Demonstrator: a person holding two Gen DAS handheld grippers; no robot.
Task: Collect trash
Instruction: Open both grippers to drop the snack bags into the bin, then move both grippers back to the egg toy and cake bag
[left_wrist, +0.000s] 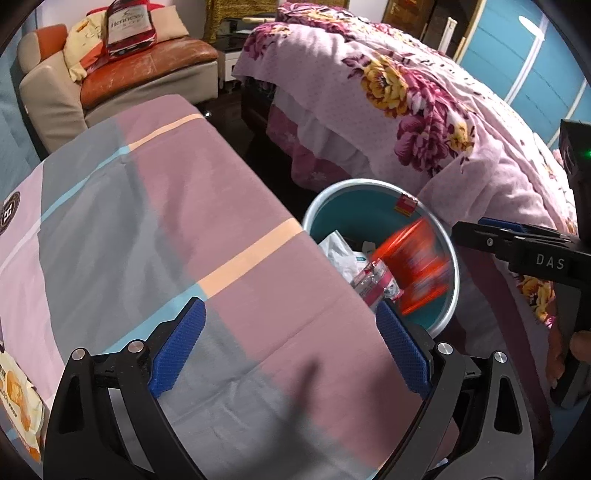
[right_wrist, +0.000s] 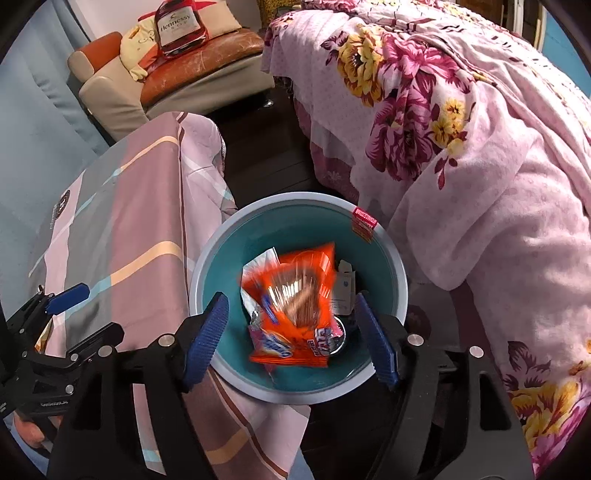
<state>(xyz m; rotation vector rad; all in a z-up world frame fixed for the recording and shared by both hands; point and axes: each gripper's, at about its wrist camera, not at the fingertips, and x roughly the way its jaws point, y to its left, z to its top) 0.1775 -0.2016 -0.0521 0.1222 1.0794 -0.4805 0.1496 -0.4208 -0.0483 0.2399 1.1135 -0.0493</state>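
Observation:
A teal trash bin (right_wrist: 221, 266) with a grey rim stands on the dark floor between the table and the bed; it also shows in the left wrist view (left_wrist: 354, 206). An orange snack packet (right_wrist: 291, 314) is blurred in the air inside the bin mouth, above white and pink wrappers (left_wrist: 365, 273); the packet shows in the left wrist view too (left_wrist: 417, 266). My right gripper (right_wrist: 291, 336) is open and empty directly over the bin. My left gripper (left_wrist: 291, 347) is open and empty over the checked tablecloth (left_wrist: 147, 221).
A snack packet (left_wrist: 18, 398) lies at the table's left edge. A bed with a pink flowered cover (right_wrist: 480, 147) stands right of the bin. A sofa (right_wrist: 184, 74) with cushions and a bottle-shaped pillow is at the back. A red label (right_wrist: 364, 223) sticks on the bin rim.

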